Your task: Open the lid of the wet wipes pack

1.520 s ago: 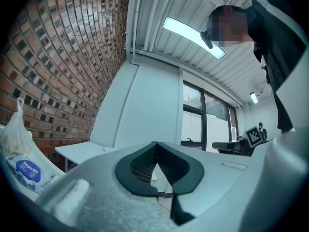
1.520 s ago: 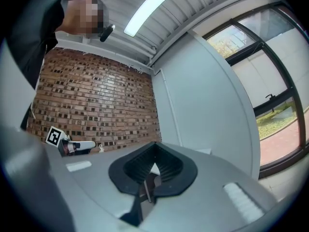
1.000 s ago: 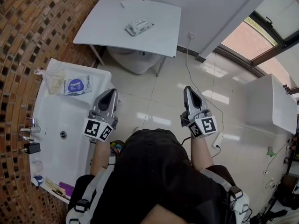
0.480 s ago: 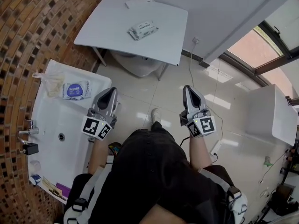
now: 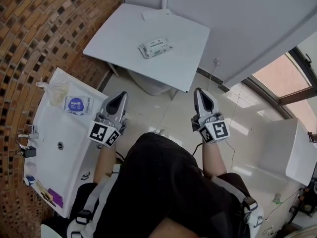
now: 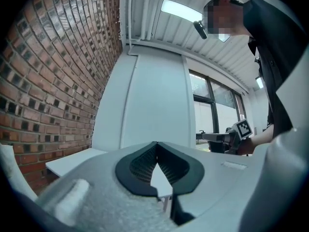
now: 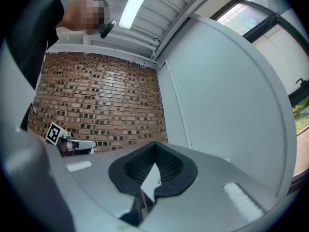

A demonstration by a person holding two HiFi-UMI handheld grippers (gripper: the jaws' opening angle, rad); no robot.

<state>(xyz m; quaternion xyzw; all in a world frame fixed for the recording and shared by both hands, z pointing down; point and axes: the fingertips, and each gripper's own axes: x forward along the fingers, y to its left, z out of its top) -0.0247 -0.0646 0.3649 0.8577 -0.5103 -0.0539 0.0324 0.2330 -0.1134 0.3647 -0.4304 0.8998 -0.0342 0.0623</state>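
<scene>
Wet wipes pack (image 5: pixel 155 48) lies on the white counter (image 5: pixel 124 38), ahead of and between both grippers, nearer to them than a second ago; its print is too small to read. Left gripper (image 5: pixel 120 97) and right gripper (image 5: pixel 200 94) are clenched on nothing, well short of it.

Head camera: on my head, looks steeply down from well above white table (image 5: pixel 148 38). Table sits at top of frame, my grippers nearer, below it.

Left gripper camera: rides my left gripper (image 5: pixel 121 95), looks level along its jaws toward table, about tabletop height.

Right gripper camera: same on my right gripper (image 5: pixel 199 92), faces brick wall (image 7: pixel 106 105) beside table.

Shared: wall in all three views; each gripper view catches other gripper.
</scene>
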